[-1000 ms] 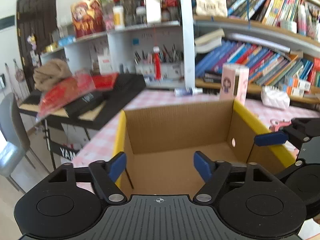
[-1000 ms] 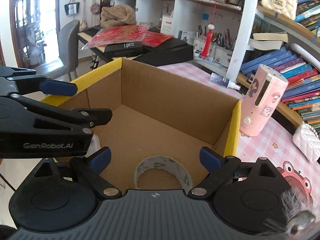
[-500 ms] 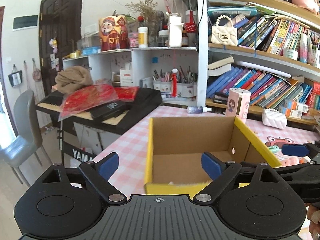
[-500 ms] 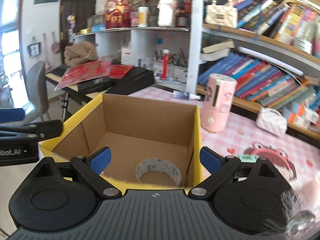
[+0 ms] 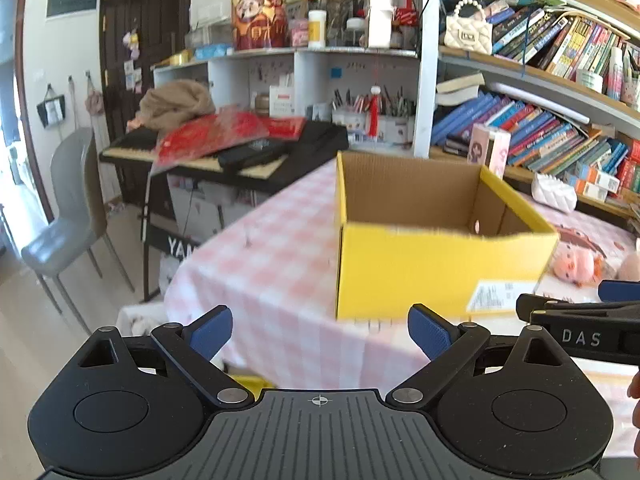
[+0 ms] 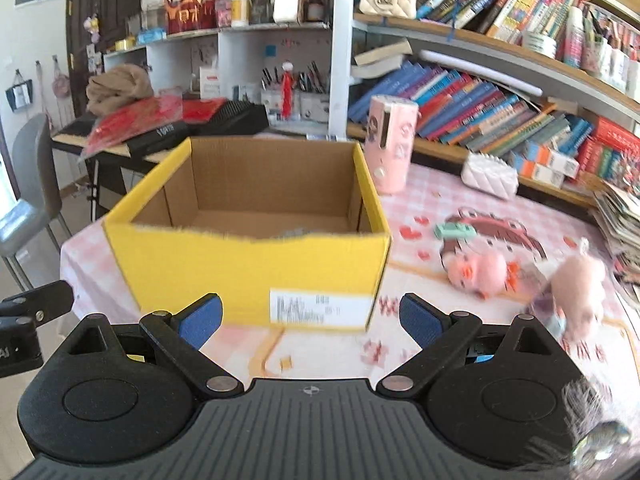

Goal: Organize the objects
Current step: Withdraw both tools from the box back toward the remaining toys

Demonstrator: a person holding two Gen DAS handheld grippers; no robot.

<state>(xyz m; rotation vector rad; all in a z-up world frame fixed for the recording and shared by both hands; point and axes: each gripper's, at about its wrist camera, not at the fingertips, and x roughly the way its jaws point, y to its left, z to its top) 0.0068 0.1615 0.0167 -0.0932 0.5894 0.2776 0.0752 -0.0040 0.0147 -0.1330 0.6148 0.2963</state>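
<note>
Pink-checked cloth covers the worktop (image 5: 280,248), with packed bookshelves (image 6: 500,92) behind it. Nearest the lens, the left tongs (image 5: 319,330) stand spread wide with nothing between the blue pads; their jaws have just been opening. At 3 o'clock in that view the black arm of the right tongs (image 6: 310,318) reaches in from the edge, and they too are spread and empty, hovering over the cloth just short of the box.

Beyond both pairs sits the yellow box (image 6: 256,264), open-topped, brown card inside, a white label (image 6: 320,307) on its near wall. From the left view it lies at 1 o'clock; from the right view at 12. Its floor is mostly hidden by the near wall, so I cannot tell what lies in it.

At 2 o'clock in the right view two pink plush toys (image 6: 478,270) lie on the cloth, well apart from the box, with a small green thing (image 6: 454,231), perhaps a clip, just past them. Farther back a pink canister (image 6: 390,144) stands upright just beside the box's far right corner, and a white quilted purse (image 6: 490,176) rests near the bottom shelf. At 10 o'clock a keyboard (image 5: 224,156) carries red packets, with a grey chair (image 5: 68,220) beside it.
</note>
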